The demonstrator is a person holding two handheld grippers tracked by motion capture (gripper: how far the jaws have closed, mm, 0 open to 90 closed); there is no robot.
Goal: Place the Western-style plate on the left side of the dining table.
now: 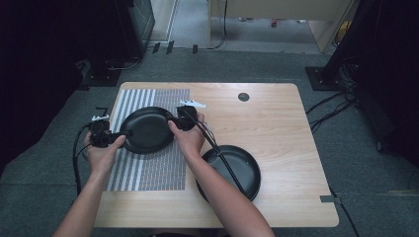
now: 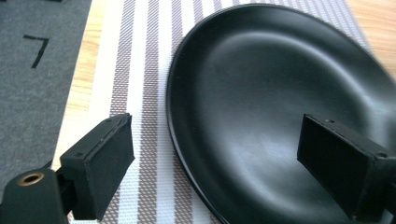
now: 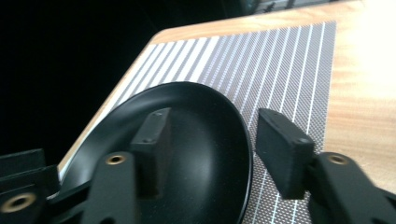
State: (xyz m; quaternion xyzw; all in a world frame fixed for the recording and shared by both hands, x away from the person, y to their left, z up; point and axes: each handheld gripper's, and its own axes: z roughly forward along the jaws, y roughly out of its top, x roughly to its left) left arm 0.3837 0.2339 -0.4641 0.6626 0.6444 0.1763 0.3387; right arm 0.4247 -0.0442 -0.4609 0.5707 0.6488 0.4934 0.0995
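A black plate (image 1: 148,129) lies on a striped placemat (image 1: 148,170) at the table's left. My left gripper (image 1: 124,134) is at the plate's left rim. In the left gripper view its jaws stand open (image 2: 219,163), one over the placemat (image 2: 144,70) and one over the plate (image 2: 261,93), with the rim between them and untouched. My right gripper (image 1: 175,122) is at the plate's right rim. It is open (image 3: 217,149) too, astride the edge of the plate (image 3: 201,121), with one jaw above the dish and one above the placemat (image 3: 280,65).
A second black plate (image 1: 232,170) sits on the bare wooden table (image 1: 286,128) to the front right, under my right forearm, and the gripper's cable runs across it. A small dark round hole (image 1: 243,97) marks the table's far side. Grey carpet surrounds the table.
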